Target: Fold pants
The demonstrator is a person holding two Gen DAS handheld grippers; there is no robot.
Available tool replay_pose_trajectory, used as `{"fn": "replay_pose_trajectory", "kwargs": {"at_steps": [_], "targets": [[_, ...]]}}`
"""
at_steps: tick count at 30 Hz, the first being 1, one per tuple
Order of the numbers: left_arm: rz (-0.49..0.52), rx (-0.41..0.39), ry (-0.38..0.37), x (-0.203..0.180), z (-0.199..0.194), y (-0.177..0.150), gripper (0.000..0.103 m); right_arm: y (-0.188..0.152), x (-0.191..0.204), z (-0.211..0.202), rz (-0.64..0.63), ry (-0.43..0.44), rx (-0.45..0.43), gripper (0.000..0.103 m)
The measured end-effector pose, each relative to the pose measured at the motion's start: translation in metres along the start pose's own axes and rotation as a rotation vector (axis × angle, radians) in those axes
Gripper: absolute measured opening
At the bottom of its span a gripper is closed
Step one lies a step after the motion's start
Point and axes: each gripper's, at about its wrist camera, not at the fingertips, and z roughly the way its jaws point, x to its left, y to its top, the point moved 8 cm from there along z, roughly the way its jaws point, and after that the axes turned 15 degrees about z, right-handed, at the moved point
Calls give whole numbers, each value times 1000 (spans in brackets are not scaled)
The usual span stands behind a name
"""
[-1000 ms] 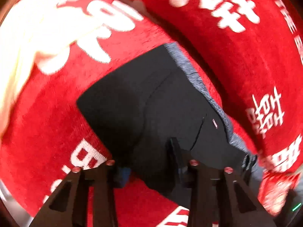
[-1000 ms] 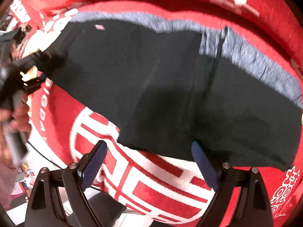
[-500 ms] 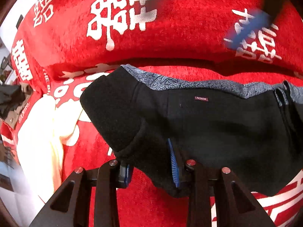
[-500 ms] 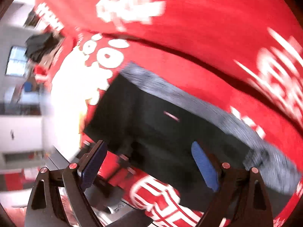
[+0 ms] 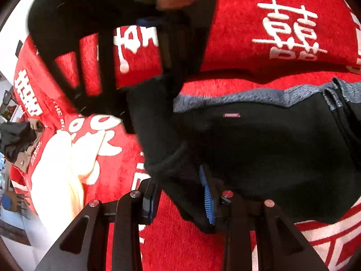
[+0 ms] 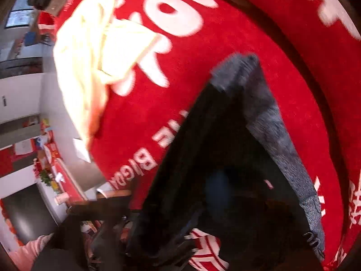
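Red cloth (image 5: 237, 33) with white printed characters covers the desk, and a cream garment (image 5: 58, 180) lies at its left side. Black pants (image 5: 282, 158) with a grey waistband (image 5: 237, 96) are spread on the cloth, a small red label (image 5: 231, 115) just below the band. Left tongs (image 5: 180, 198): the 2 blue pads are clamped on a bunched fold at the near edge of the pants. Right tongs (image 5: 155, 52): seen from the left wrist camera, blurred, at the far left corner of the pants by the waistband end; the jaws are closing with fabric at their tips, though firm pinching cannot be confirmed. The right wrist view is filled with dark fabric (image 6: 214, 158) close to the lens, and its own fingers are not discernible. Compared with 0.5 s earlier, the right tongs have come from above the far cloth to this corner, jaws narrowed from wide apart; the left grip is unchanged.
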Motion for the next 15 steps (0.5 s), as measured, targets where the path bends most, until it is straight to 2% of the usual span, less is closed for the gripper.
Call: {"fn": "replay_pose_trajectory", "kwargs": {"at_steps": [3,8,15], "targets": [[30,-42,-5,-7,-21,13,34,-14,-14,-23,29,97,-87,17],[47,-132,-52,-23,-68,49,34,-58,-52,-76,79,279,-219,17],[93,-237,-180,-77,-138,111,34,-129,-123,-142,180,464,-409,17]]}}
